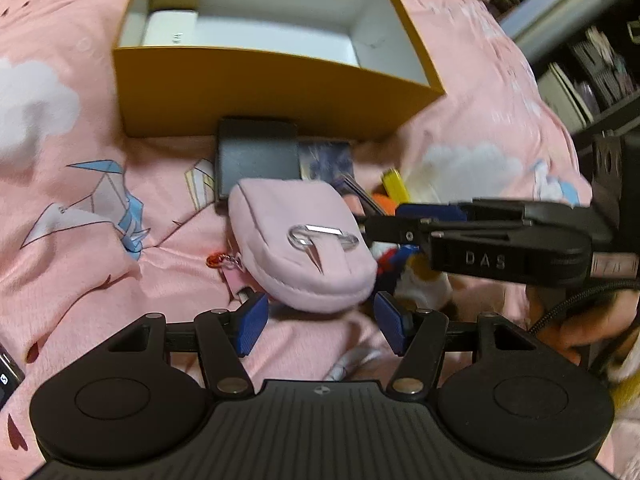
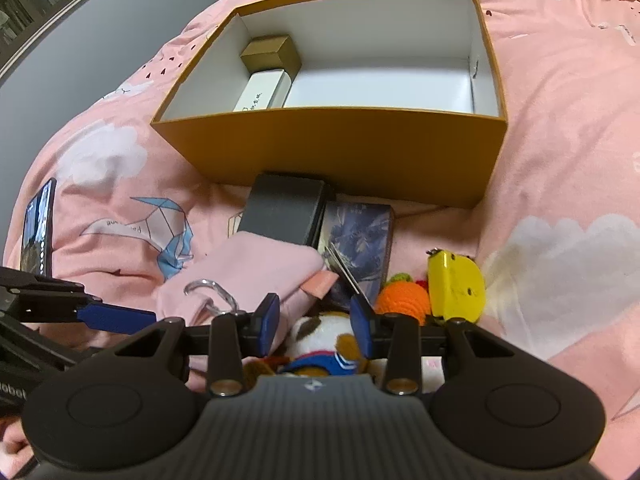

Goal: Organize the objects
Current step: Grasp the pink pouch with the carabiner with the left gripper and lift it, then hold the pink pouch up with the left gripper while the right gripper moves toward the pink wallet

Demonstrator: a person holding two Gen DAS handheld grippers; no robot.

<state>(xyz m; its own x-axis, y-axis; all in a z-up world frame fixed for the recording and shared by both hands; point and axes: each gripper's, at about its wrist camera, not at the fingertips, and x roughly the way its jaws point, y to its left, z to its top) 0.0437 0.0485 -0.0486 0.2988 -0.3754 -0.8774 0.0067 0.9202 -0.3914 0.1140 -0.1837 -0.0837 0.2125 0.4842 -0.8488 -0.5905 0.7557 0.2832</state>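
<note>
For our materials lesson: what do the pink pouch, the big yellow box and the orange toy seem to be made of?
Pink pouch: soft matte fabric, stitched seams. Yellow box: probably stiff matte cardboard, thin straight walls, white inside. Orange toy: crocheted yarn, knobbly stitches.

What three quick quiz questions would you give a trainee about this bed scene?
1. True or false: the orange box is empty.
2. What lies between the left gripper's pads? A: pink pouch. B: a phone. C: a yellow toy.
3. Name the dark item lying just in front of the orange box.

Key: 1 false, a gold box and a white box sit inside; 2 A; 3 the black box.
</note>
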